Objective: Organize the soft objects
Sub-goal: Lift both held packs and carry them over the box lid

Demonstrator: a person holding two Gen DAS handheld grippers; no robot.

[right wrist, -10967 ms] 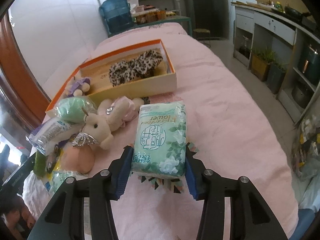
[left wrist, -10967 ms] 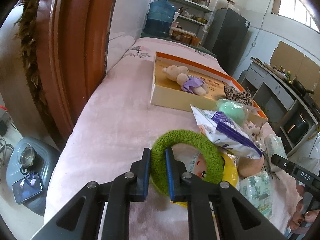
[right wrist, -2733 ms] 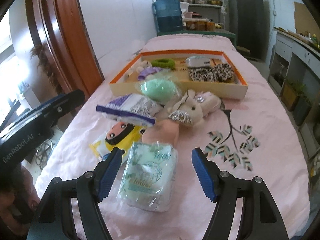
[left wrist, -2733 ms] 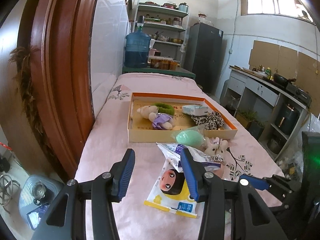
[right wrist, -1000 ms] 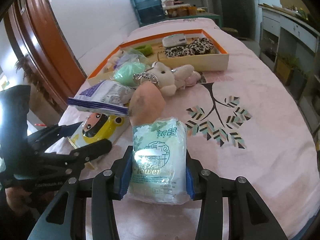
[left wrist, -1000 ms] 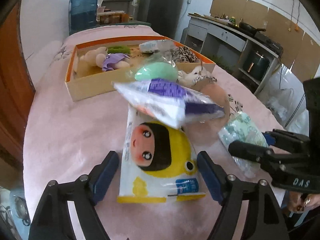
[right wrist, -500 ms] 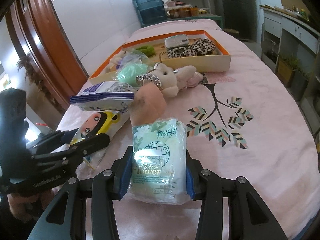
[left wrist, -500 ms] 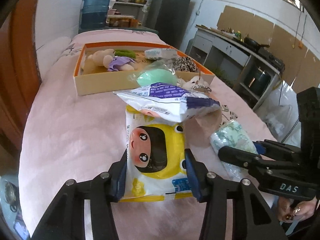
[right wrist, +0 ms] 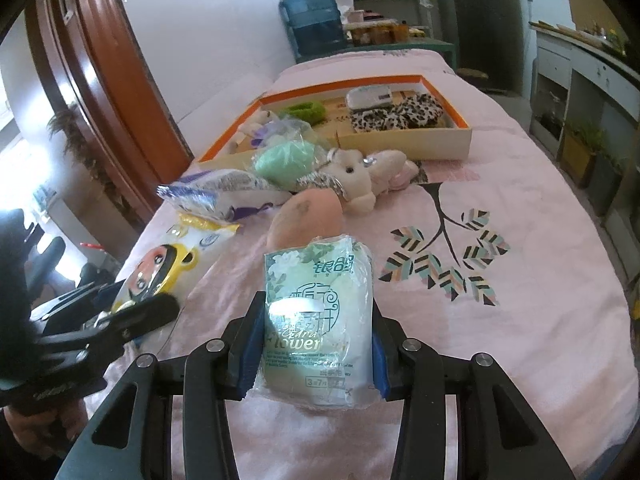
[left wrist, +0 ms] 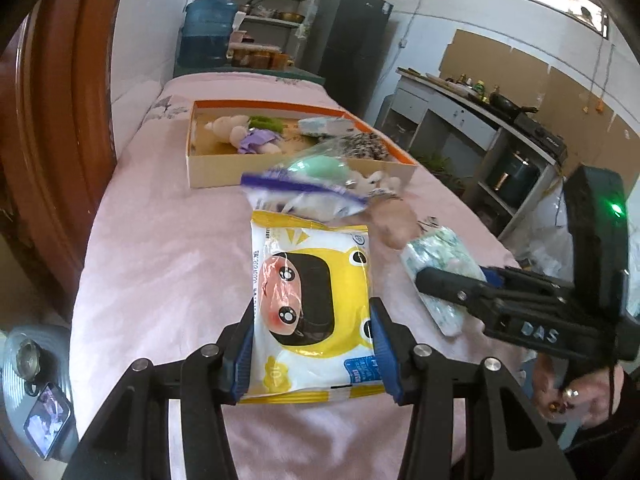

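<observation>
Through my left wrist view, my left gripper (left wrist: 312, 344) has just closed onto the yellow wipes pack (left wrist: 312, 300), over the pink bed (left wrist: 160, 264).

Through my right wrist view, my right gripper (right wrist: 316, 344) is clamped on the green tissue pack (right wrist: 318, 320), the orange box (right wrist: 440, 142) lying beyond.

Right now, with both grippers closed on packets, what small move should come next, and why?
Probably carry both toward the orange-rimmed box. The left gripper clamps the yellow cartoon packet, the right gripper the green tissue pack; earlier soft items already lie inside, with bare floor showing.
</observation>
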